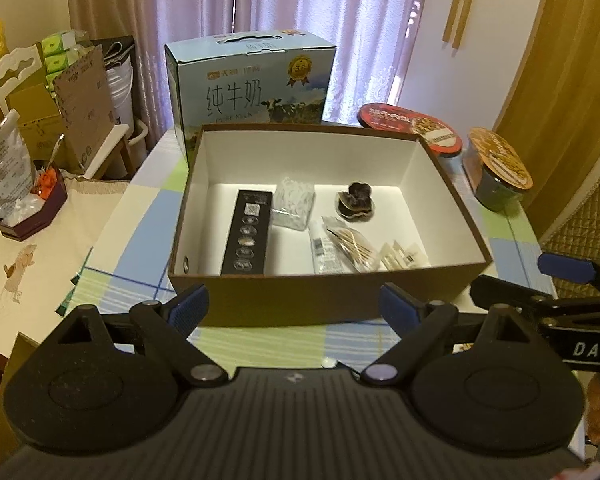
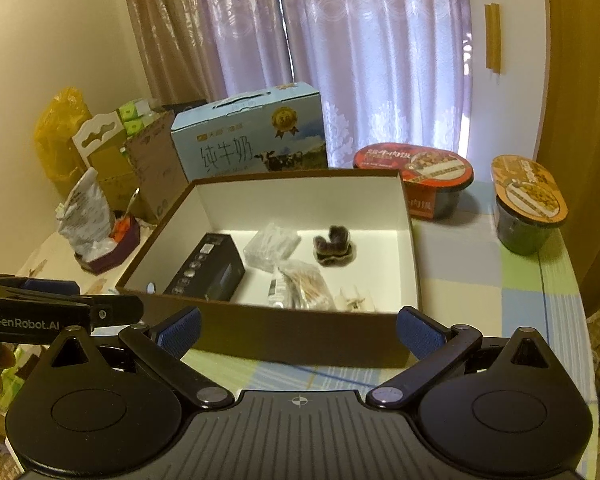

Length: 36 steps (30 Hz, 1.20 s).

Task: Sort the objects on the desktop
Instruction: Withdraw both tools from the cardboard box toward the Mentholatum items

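A brown open box [image 1: 284, 300] [image 2: 284, 340] with a white inside stands on the checked tablecloth. In it lie a long black box [image 1: 247, 236] [image 2: 210, 268], a clear packet of white bits [image 1: 294, 204] [image 2: 270, 246], a dark hair claw [image 1: 356, 200] [image 2: 334, 248], a bag of cotton swabs [image 1: 350, 246] [image 2: 304, 286], a small tube [image 1: 322, 250] and small white packets [image 1: 404, 256] [image 2: 354, 300]. My left gripper [image 1: 294, 306] is open and empty just before the box's near wall. My right gripper [image 2: 298, 330] is open and empty at the same wall.
A blue milk carton [image 1: 252, 84] [image 2: 256, 136] stands behind the box. Two instant-noodle bowls [image 1: 416, 128] [image 2: 528, 200] stand at the back right. A purple tray of clutter [image 1: 28, 208] [image 2: 104, 244] sits on the left. The right gripper shows at the right edge of the left wrist view [image 1: 572, 280].
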Each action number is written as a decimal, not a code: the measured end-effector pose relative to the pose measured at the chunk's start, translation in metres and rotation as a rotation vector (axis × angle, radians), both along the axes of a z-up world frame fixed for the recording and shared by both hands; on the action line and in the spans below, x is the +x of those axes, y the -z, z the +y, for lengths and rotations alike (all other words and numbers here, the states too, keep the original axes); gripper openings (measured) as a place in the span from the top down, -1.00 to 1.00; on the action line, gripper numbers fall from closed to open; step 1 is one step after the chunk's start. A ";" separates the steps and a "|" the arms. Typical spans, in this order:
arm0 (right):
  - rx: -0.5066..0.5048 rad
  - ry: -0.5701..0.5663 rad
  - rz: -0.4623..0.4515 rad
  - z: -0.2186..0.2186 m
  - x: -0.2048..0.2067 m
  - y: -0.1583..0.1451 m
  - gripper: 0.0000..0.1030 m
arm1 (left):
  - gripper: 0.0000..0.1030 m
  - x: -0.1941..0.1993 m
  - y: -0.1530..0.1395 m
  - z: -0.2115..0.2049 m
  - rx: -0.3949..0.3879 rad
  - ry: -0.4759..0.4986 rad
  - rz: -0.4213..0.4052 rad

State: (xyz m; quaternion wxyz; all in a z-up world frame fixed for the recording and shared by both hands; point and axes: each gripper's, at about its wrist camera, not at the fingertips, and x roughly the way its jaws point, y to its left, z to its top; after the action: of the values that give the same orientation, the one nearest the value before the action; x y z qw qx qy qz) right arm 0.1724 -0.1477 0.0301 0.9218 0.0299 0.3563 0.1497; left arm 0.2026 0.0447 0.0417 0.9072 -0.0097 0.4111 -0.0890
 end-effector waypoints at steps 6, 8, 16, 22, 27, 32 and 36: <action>-0.011 -0.009 0.006 0.000 -0.017 0.002 -0.96 | -0.74 -0.019 0.002 -0.002 -0.005 0.007 0.011; -0.015 -0.007 0.012 -0.001 -0.022 0.005 -0.96 | -0.74 -0.024 0.004 -0.002 -0.005 0.009 0.019; -0.020 -0.004 0.039 -0.004 -0.034 0.013 -0.96 | -0.74 -0.039 0.012 -0.004 0.011 0.017 0.038; -0.024 -0.004 0.058 -0.005 -0.042 0.021 -0.96 | -0.74 -0.046 0.020 -0.004 0.022 0.014 0.046; -0.034 -0.003 0.102 -0.007 -0.049 0.036 -0.96 | -0.74 -0.055 0.035 -0.003 0.045 0.009 0.073; -0.044 0.003 0.138 -0.011 -0.054 0.050 -0.96 | -0.74 -0.061 0.055 0.000 0.049 0.009 0.130; -0.044 0.015 0.168 -0.016 -0.056 0.060 -0.96 | -0.74 -0.063 0.063 0.001 0.056 0.011 0.150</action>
State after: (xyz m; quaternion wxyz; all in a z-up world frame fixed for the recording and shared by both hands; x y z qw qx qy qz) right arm 0.1164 -0.1634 -0.0301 0.8903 0.0249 0.4352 0.1318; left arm 0.1400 0.0454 -0.0213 0.8732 0.0112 0.4804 -0.0816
